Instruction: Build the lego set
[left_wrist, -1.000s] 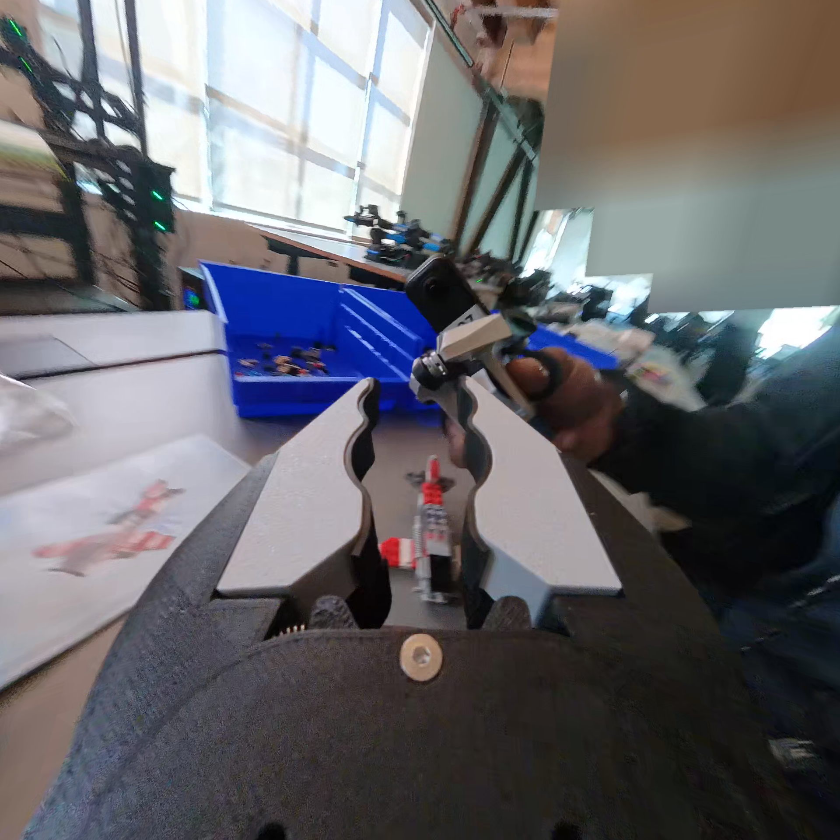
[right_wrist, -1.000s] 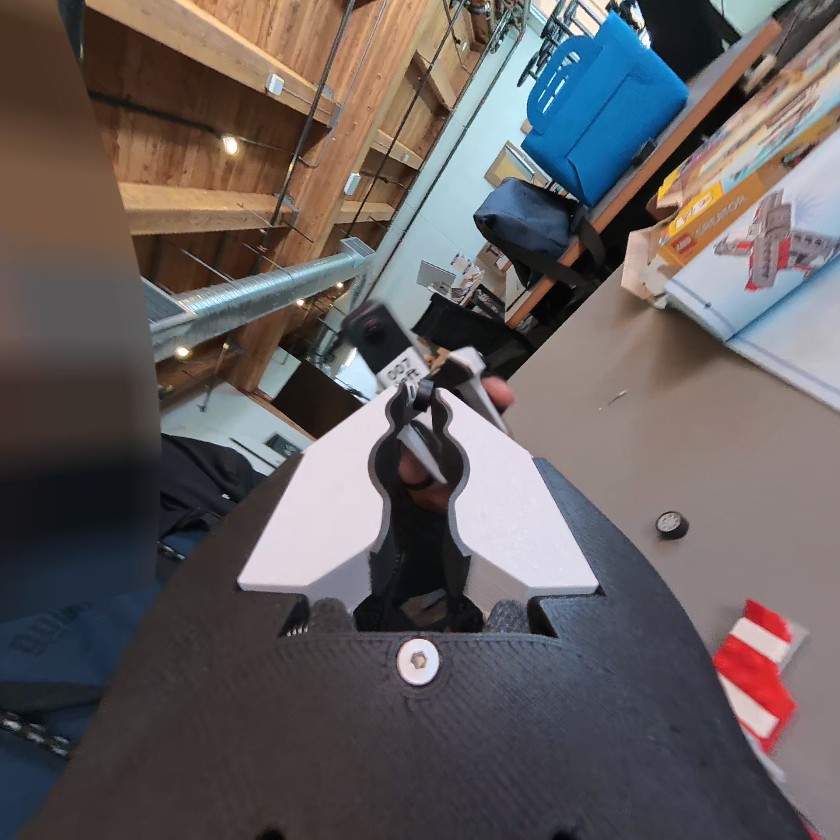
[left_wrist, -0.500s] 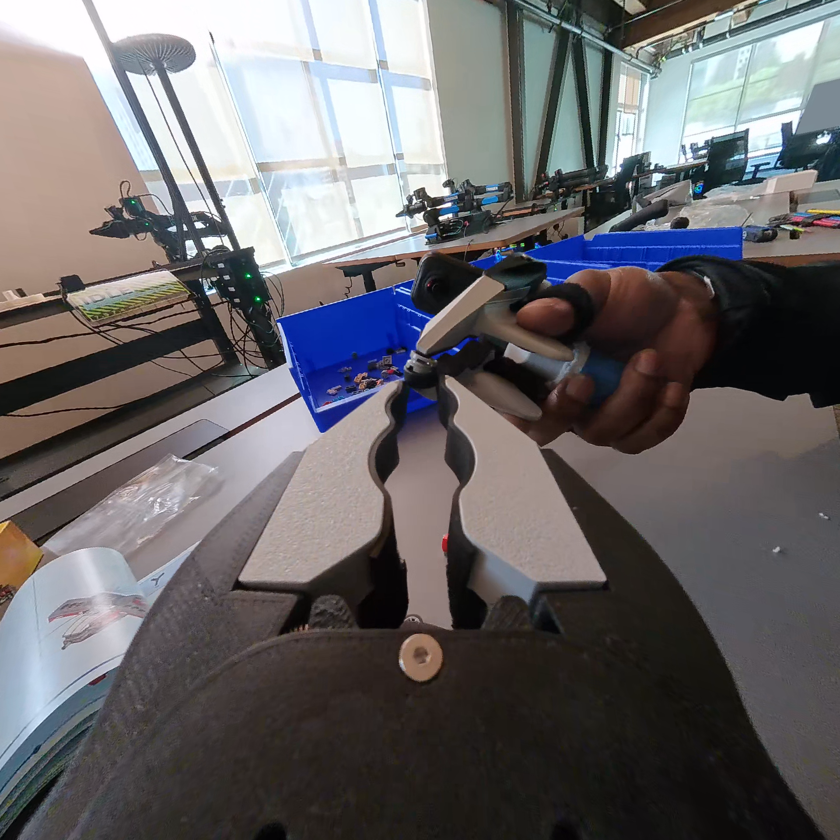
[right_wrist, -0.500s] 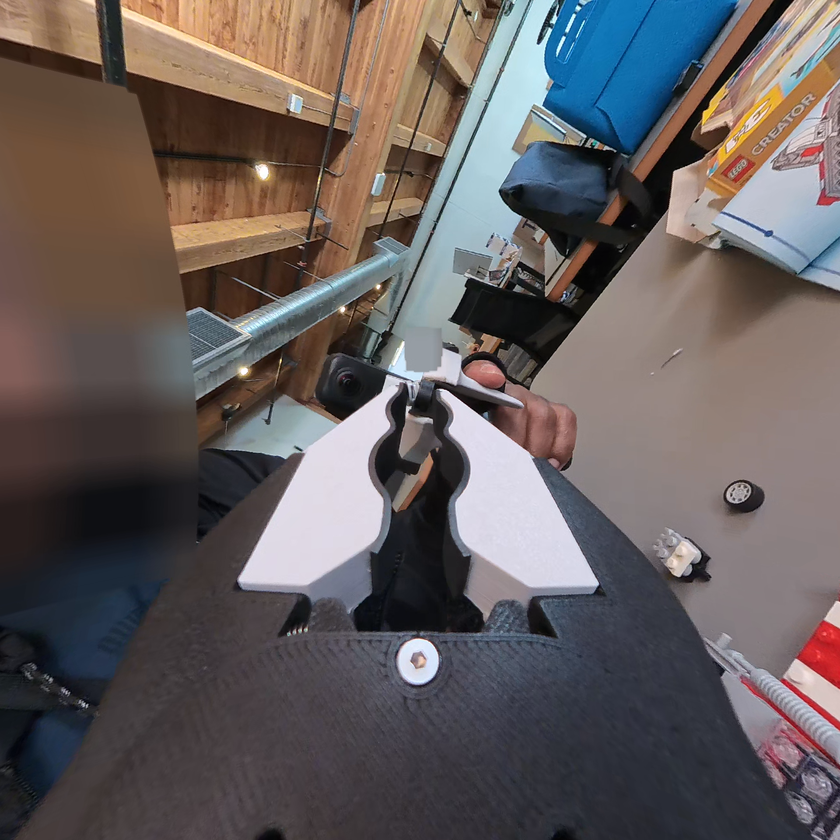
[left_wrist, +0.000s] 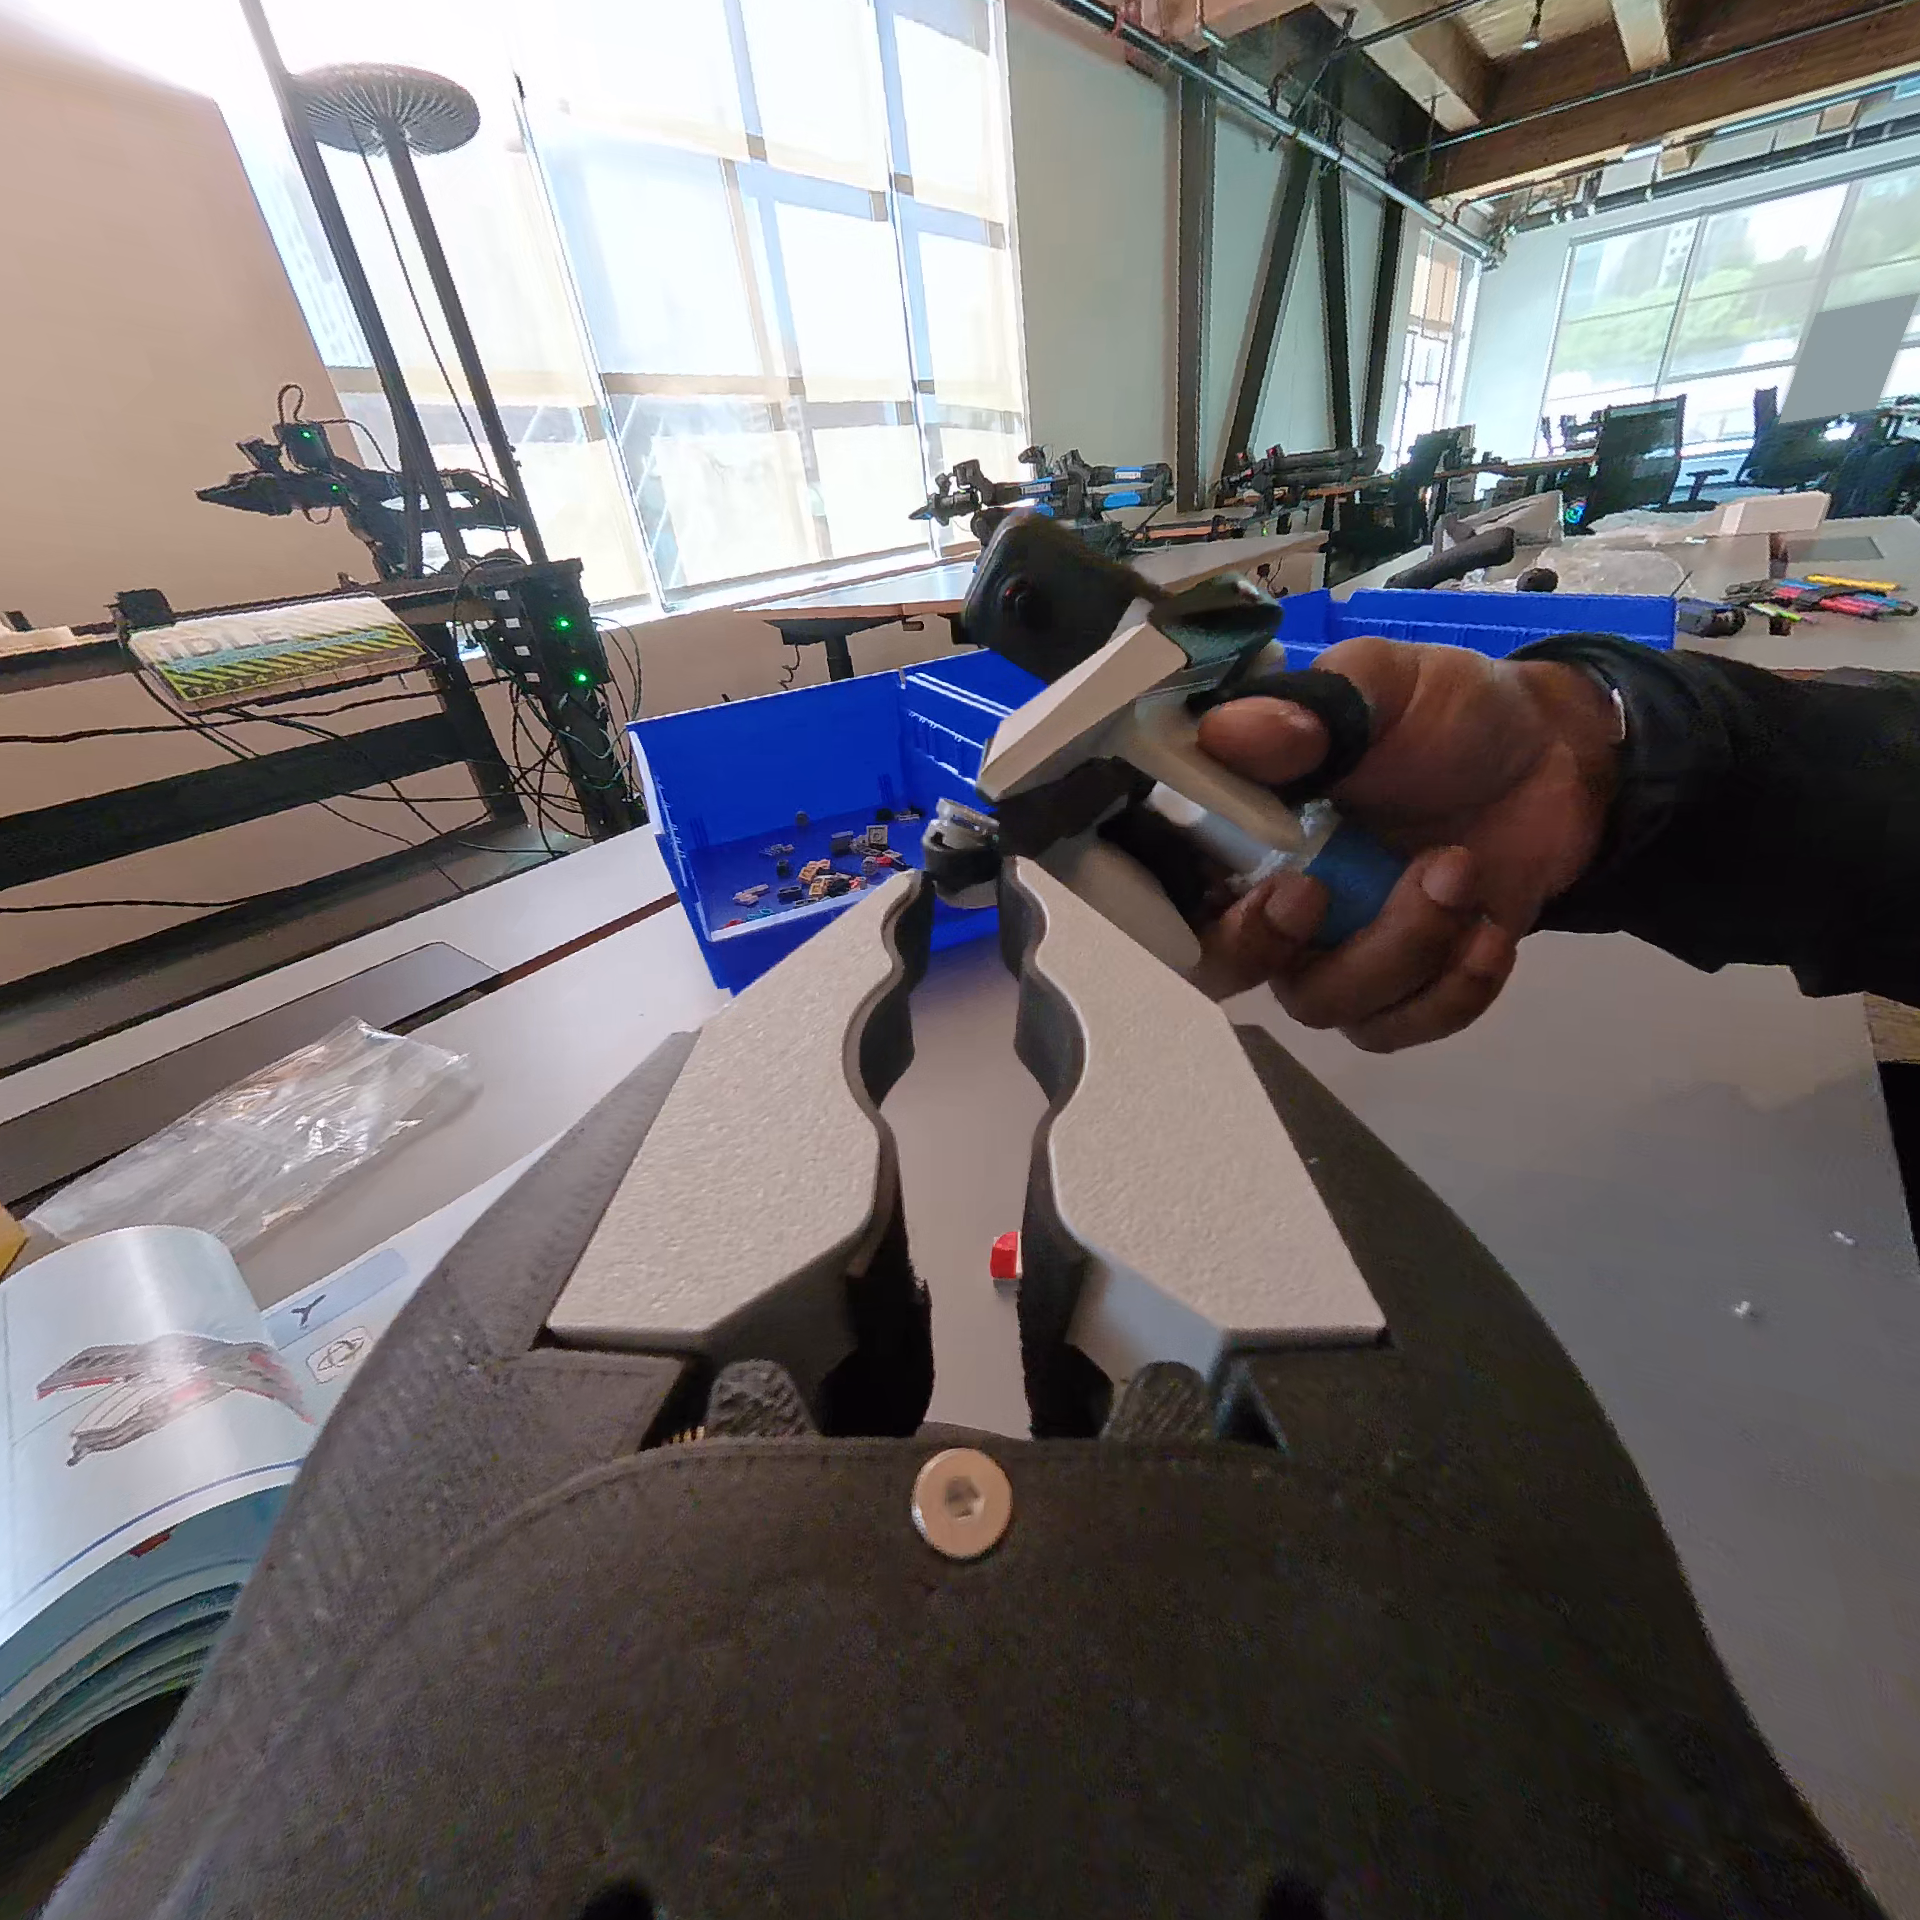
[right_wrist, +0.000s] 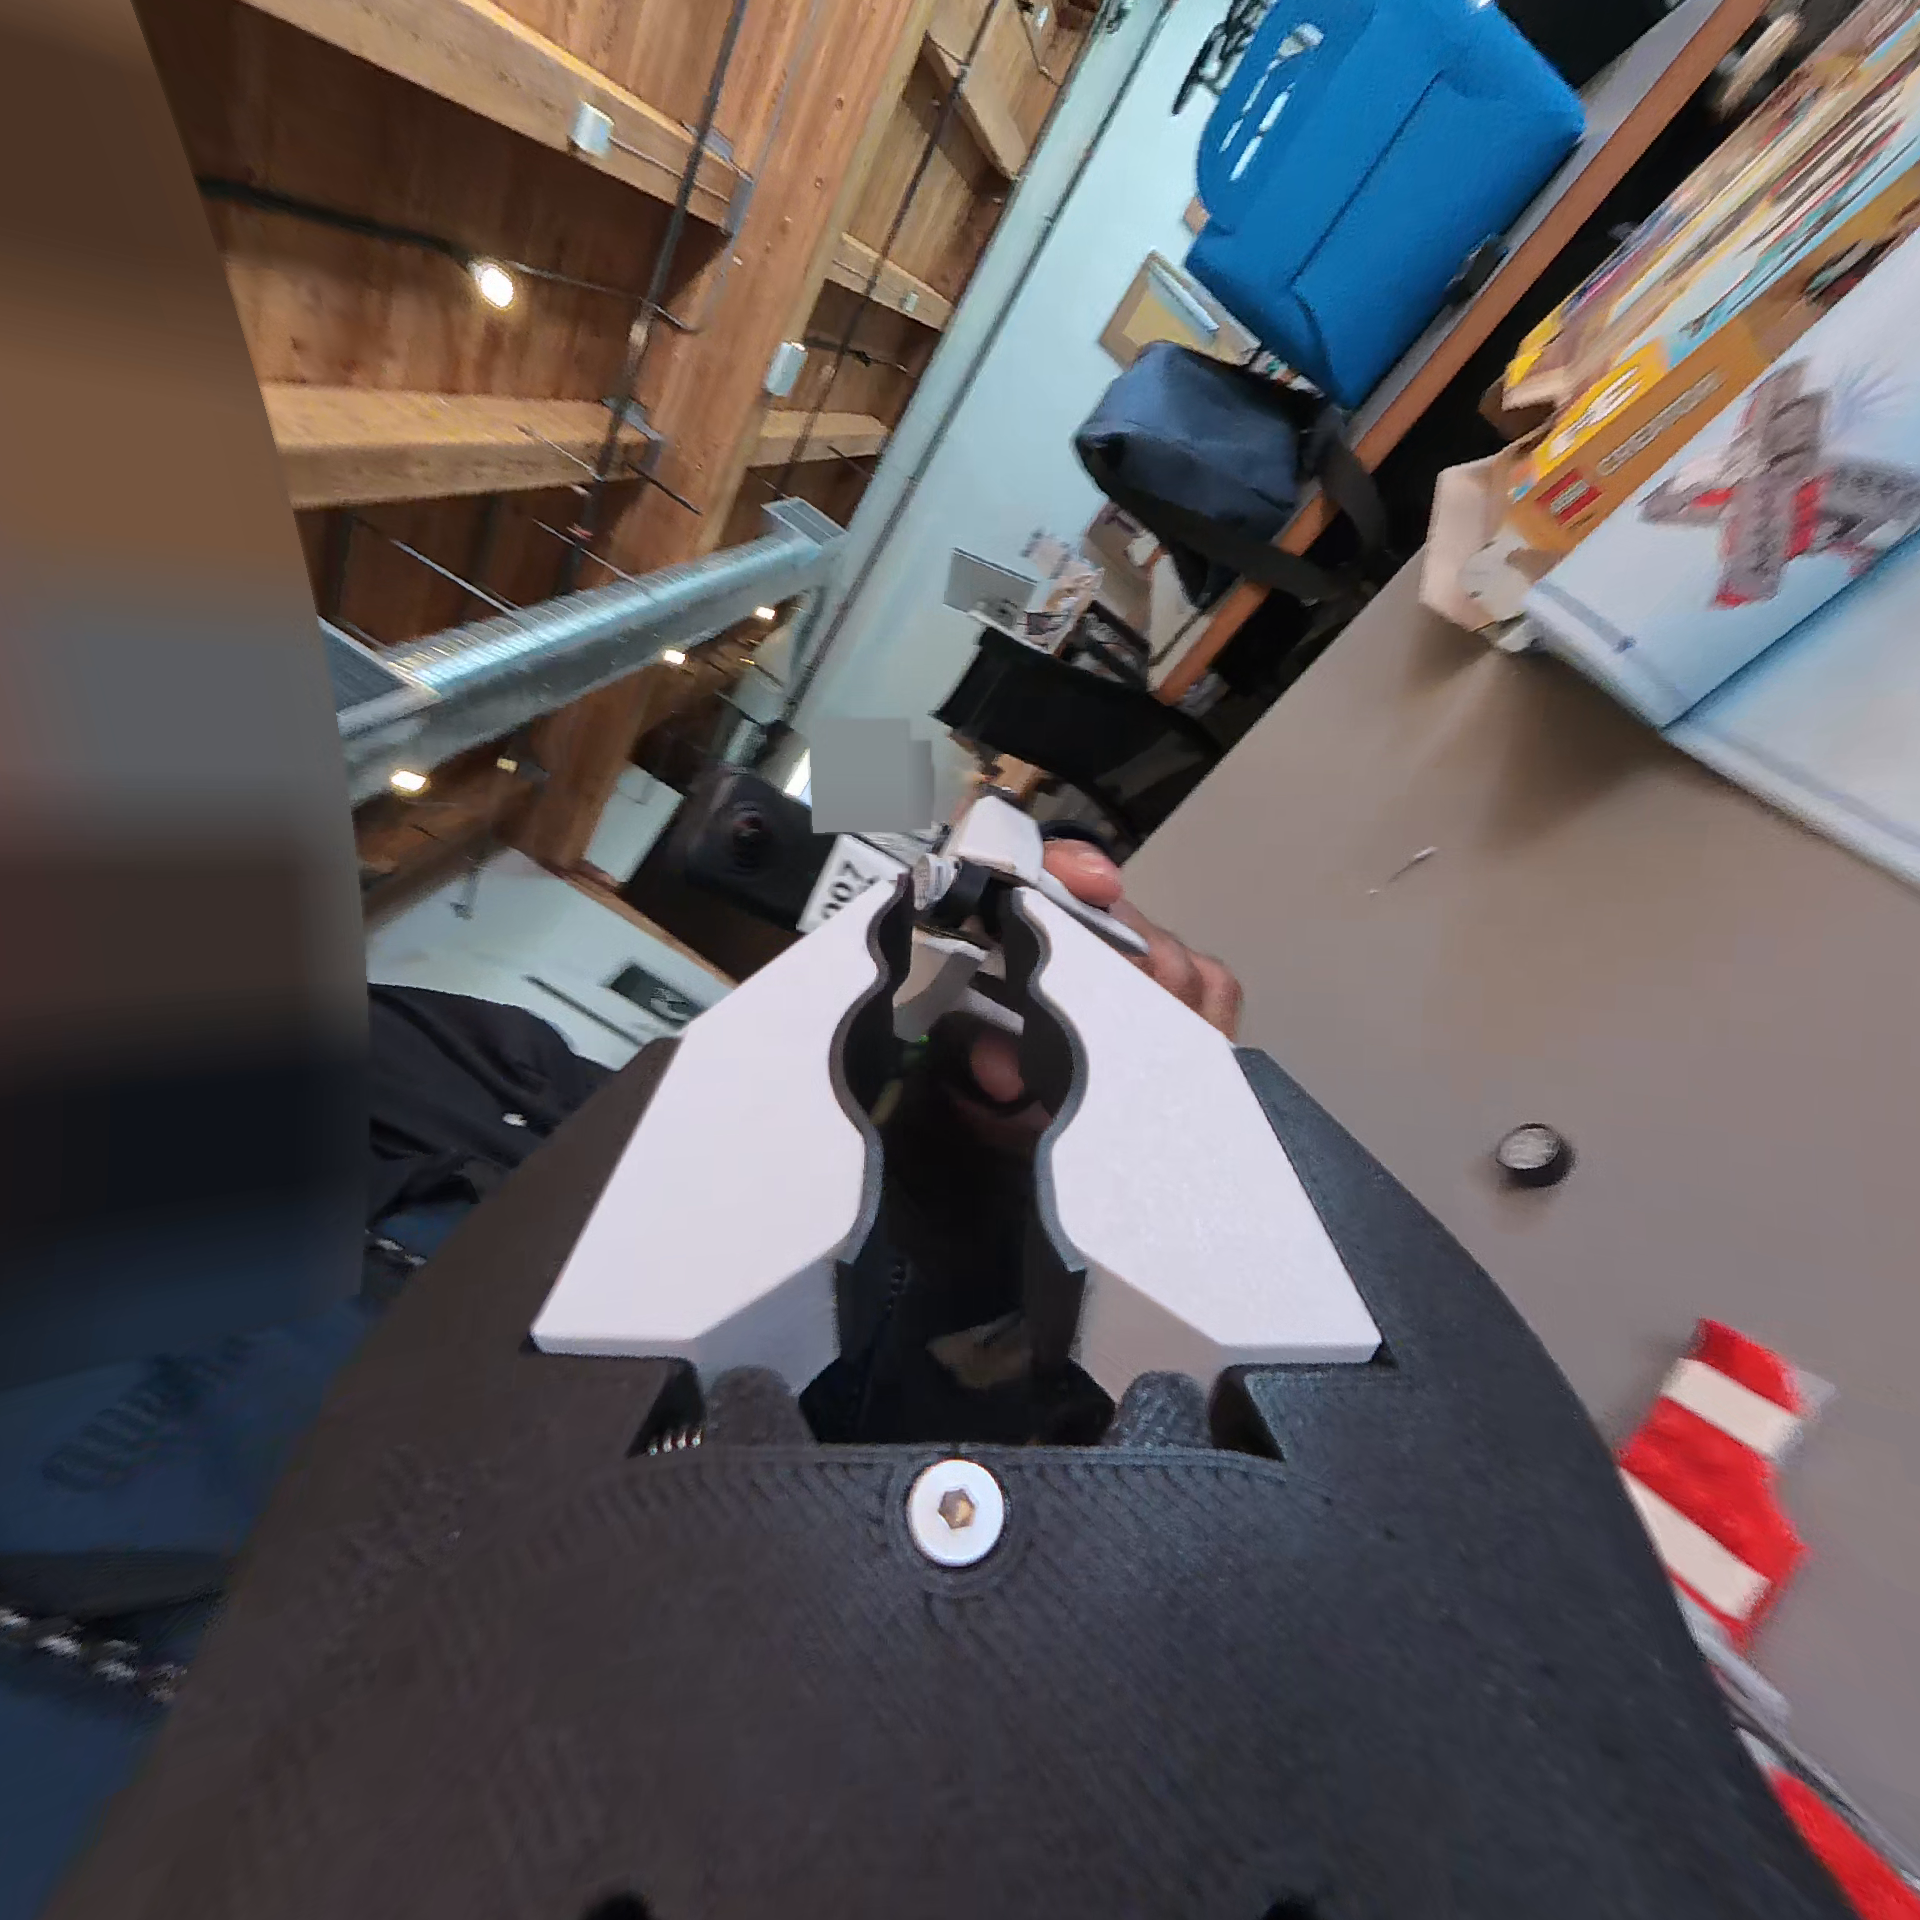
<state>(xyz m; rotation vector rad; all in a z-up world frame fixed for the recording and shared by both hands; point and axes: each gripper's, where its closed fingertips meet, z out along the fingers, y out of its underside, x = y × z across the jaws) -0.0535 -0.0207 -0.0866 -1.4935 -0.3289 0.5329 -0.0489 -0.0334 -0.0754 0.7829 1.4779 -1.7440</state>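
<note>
A small black-and-grey wheel piece (left_wrist: 958, 864) is being pinched between the tips of the left gripper (left_wrist: 961, 896) and the right gripper (right_wrist: 948, 896), both held above the grey table (left_wrist: 1558, 1143) with fingers narrowed onto it. At twelve o'clock of the left gripper a blue bin (left_wrist: 790, 790) of loose bricks is being shown, at eight o'clock the instruction booklet (left_wrist: 145, 1392). At four o'clock of the right gripper a red-and-white striped assembly (right_wrist: 1704, 1475) is lying, a loose wheel (right_wrist: 1529, 1151) at two o'clock.
</note>
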